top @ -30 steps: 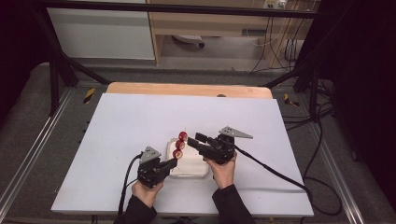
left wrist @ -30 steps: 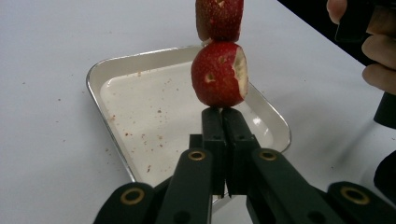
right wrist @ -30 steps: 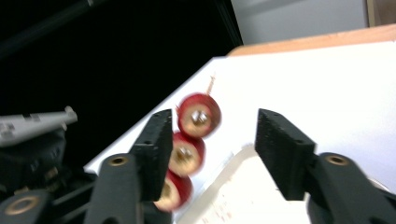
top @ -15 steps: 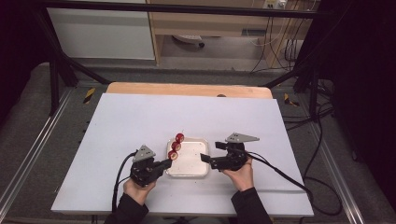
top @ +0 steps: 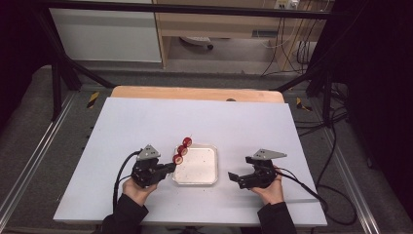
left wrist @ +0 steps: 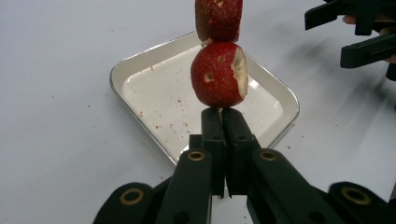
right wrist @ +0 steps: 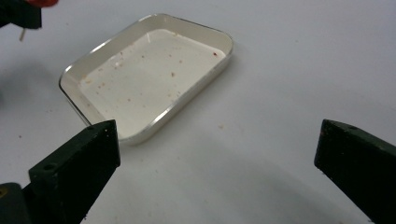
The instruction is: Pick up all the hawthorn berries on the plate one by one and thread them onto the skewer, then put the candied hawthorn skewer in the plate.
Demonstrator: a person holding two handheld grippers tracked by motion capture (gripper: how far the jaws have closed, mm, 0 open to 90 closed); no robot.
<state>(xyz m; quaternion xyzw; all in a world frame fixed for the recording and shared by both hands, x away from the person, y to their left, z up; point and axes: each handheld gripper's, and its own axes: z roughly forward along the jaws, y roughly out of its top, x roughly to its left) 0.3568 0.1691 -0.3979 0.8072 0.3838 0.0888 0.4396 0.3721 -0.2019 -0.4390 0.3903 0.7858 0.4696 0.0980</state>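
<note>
High view: at the left, the left claw (top: 170, 167) sits low over the white counter (top: 146, 122), held by a hand coming in from the bottom edge, its tip just at the left rim of the tray (top: 209, 148). From that tip a skewer of red fruit pieces (top: 182, 149) slants up and away along the tray's far left corner; three pieces can be counted here. The left gripper view adds what this one cannot: the two black jaws are pressed tight together on the thin stick just below the lowest fruit piece (left wrist: 218, 74), which has pale bitten-looking patches, with a second piece stacked above it and cut off by the top edge. The tray (left wrist: 140, 60) lies beneath and behind the fruit, white with a shiny rim and speckled with red crumbs.

In the middle, the tray holds nothing but those crumbs, which the right gripper view (right wrist: 219, 37) shows most clearly.

At the right, the right claw (top: 238, 176) rests well apart from the tray's right side. Its jaws have just been opening and stand wide, with nothing between them but bare counter (right wrist: 280, 93); the left gripper view catches it (left wrist: 362, 35) at its upper right corner.
</note>
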